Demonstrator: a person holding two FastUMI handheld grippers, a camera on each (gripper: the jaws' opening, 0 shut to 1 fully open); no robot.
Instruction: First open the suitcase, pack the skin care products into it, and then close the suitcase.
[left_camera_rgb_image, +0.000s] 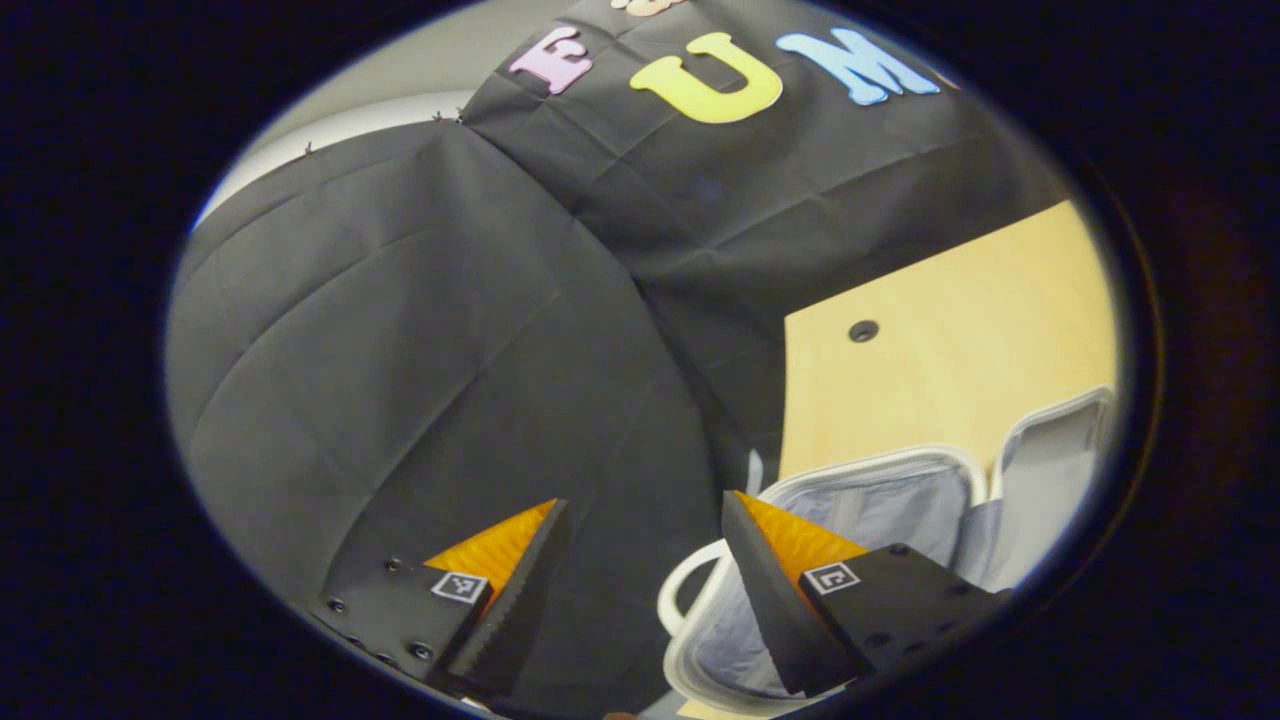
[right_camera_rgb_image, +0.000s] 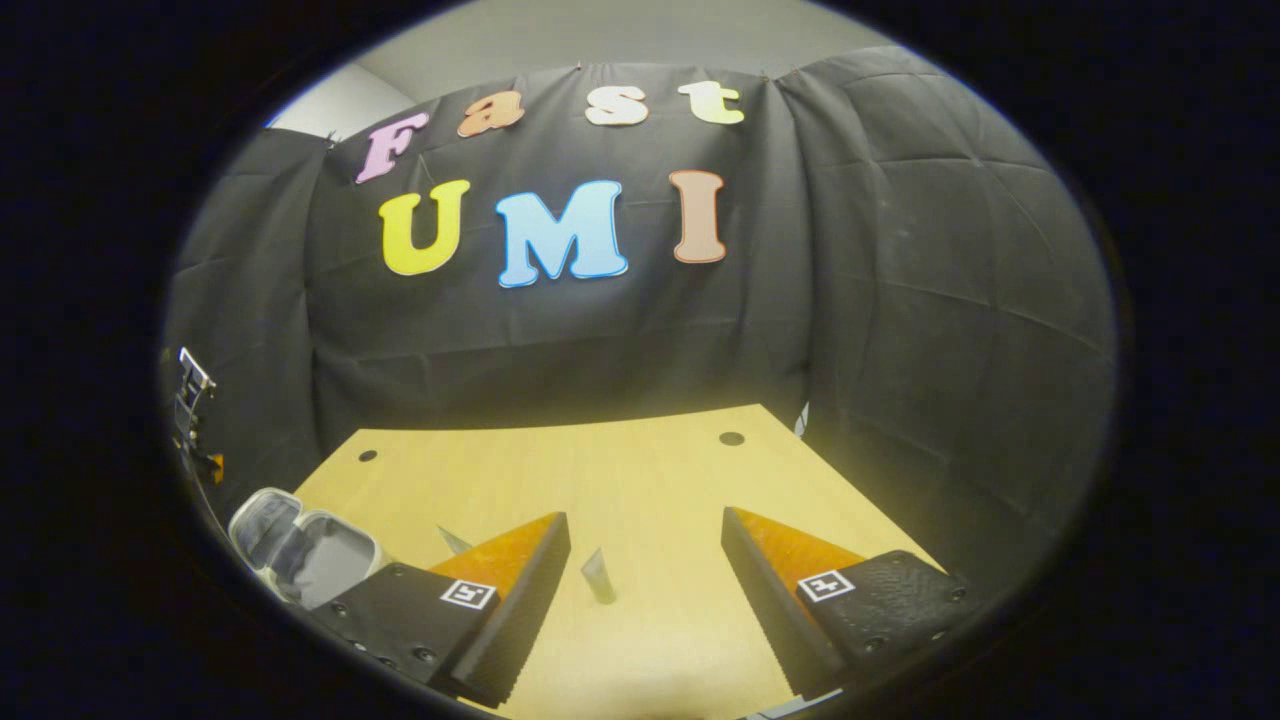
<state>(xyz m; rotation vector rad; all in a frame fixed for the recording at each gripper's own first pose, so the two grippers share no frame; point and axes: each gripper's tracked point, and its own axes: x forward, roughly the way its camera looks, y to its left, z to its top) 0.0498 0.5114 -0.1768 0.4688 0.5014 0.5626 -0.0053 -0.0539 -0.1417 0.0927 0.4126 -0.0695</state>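
Observation:
In the left gripper view my left gripper is open with nothing between its fingers, held off the table's left edge. Just beyond its right finger the white suitcase lies open, its pale grey lining and white handle in sight. In the right gripper view my right gripper is open above the wooden table. A small grey tube of skin care product stands on the table in the gap between its fingers, a little ahead of them. The open suitcase lies at the table's left.
A second grey item's tip pokes out behind my right gripper's left finger. The table has two round cable holes. Black cloth walls close the booth at the back and sides. The other gripper shows at the far left of the right gripper view.

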